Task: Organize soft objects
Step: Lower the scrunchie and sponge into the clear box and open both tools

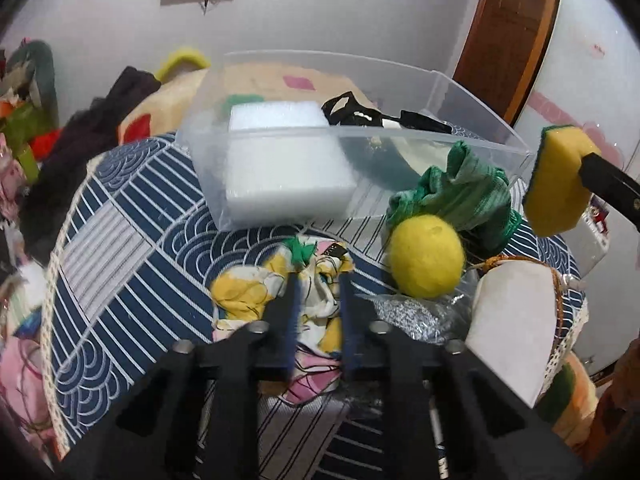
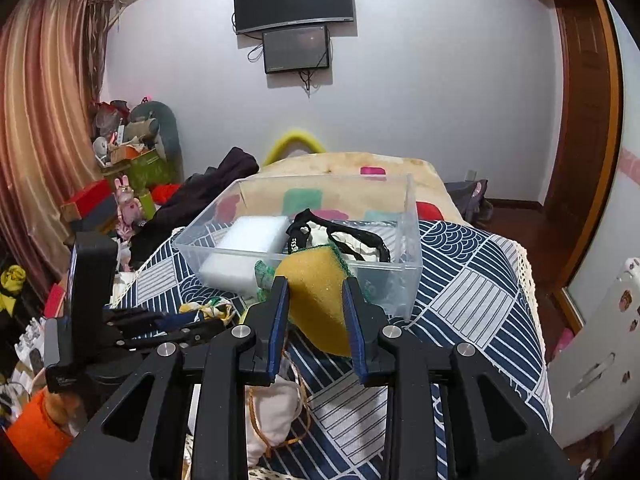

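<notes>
A clear plastic bin (image 1: pixel 480 136) (image 2: pixel 412 240) stands on the blue patterned cloth. It holds a white foam block (image 1: pixel 288 168) (image 2: pixel 244 252) and a black-and-white fabric item (image 1: pixel 360 114) (image 2: pixel 344 236). My right gripper (image 2: pixel 314 292) is shut on a yellow sponge with a green scrub side (image 2: pixel 316 300), held in the air near the bin's front; it shows at the right in the left wrist view (image 1: pixel 560 184). My left gripper (image 1: pixel 318 276) is shut on a yellow, white and pink floral cloth (image 1: pixel 244 292). A yellow ball (image 1: pixel 426 256) and a green cloth (image 1: pixel 472 196) lie to its right.
A white pouch with a brown cord (image 1: pixel 516 320) (image 2: pixel 272 420) lies at the front right, beside a silvery crinkled bag (image 1: pixel 416 312). Dark clothes (image 1: pixel 80 152) and clutter (image 2: pixel 128 160) fill the left. A bed (image 2: pixel 360 168) lies beyond, with a wooden door frame (image 2: pixel 584 120) at the right.
</notes>
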### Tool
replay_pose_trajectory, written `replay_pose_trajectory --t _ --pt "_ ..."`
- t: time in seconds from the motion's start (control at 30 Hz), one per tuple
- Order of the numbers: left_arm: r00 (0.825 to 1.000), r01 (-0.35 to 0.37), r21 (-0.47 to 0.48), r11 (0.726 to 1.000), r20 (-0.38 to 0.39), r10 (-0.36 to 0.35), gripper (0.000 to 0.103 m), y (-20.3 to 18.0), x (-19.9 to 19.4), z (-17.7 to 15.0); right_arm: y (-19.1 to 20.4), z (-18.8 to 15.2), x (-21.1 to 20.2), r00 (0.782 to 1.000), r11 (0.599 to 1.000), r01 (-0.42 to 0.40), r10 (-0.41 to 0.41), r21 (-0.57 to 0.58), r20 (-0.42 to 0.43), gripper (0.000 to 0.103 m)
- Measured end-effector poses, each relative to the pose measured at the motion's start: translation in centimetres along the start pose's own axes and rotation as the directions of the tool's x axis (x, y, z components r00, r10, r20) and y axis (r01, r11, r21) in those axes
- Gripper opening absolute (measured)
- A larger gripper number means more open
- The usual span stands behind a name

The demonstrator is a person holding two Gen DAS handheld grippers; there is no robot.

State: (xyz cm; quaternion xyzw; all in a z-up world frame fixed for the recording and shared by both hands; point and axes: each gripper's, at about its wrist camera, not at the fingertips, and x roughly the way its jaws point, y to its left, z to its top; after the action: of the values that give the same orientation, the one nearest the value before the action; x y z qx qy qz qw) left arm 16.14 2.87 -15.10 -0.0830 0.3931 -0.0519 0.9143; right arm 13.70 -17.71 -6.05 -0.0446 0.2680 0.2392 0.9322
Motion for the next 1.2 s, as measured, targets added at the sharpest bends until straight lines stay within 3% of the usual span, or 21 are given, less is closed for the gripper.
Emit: replay_pose_trajectory --t 0.3,0.6,0.97,1.2 --pt "0.991 -0.032 -0.003 0.999 0.127 0.032 0.009 0.3 -5.1 -0.7 -0.6 0.2 -0.2 1.0 1.0 -0.001 0.001 0.023 0.004 0.025" --pt "0.957 -0.06 0.056 0.997 0.287 0.041 0.009 -2.0 -9.9 1.5 -1.0 1.2 -0.6 0.999 0.999 0.001 -0.003 0.032 0.038 0.025" --pt "0.939 -0.04 0.092 0.995 0.345 0.005 0.009 -3.4 -8.7 6.9 -1.8 4.4 -0.1 0.993 0.999 0.019 -0.022 0.031 0.115 0.025" --pt "0.957 -0.03 0.082 0.996 0.289 0.005 0.009 -2.8 -5.3 9.1 -1.8 5.4 2.1 0.993 0.999 0.026 -0.03 0.032 0.114 0.025"
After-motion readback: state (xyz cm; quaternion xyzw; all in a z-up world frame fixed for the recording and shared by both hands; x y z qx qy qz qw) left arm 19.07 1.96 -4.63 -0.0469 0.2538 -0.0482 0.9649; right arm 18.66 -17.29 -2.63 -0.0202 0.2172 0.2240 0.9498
